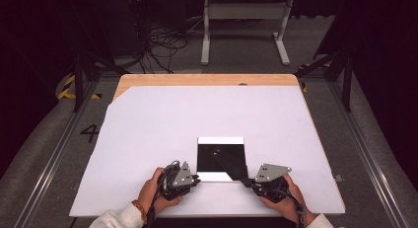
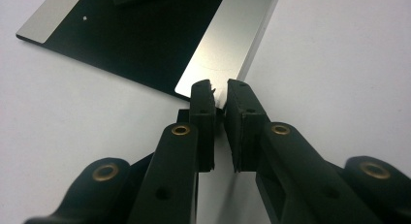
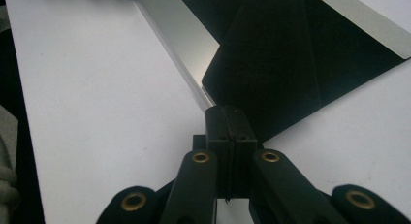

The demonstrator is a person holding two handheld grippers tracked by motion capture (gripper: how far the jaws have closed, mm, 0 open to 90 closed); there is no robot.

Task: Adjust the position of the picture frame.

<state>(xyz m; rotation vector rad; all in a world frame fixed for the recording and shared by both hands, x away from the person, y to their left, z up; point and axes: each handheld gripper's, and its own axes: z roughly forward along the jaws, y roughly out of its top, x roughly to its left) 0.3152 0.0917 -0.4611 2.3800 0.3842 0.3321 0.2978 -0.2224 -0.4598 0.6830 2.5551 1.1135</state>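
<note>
**Folding a black sheet on a flat plate: grip at two near corners**

The black sheet (image 1: 224, 159) lies on a square plate (image 1: 220, 140) with pale strips along its far and near edges, set on the white desk (image 1: 148, 119) just ahead of both hands. Its right near corner is turned up into a dark flap (image 3: 264, 73). The right tongs (image 3: 231, 120) are pressed together, apparently pinching the flap's tip; the tip itself is hidden between the pads. The left tongs (image 2: 220, 95) stand slightly apart at the plate's near left corner (image 2: 203, 86), and whether they grip anything cannot be told.

Judged step: drawing the flap across while the other side is steadied. To do this well, the right tongs should keep a firm pinch and move low and slowly, so the sheet creases along one straight line and does not slip free. The left tongs should hold the corner down without dragging the plate over the smooth desk. A sideways pull risks shifting the plate.
</note>
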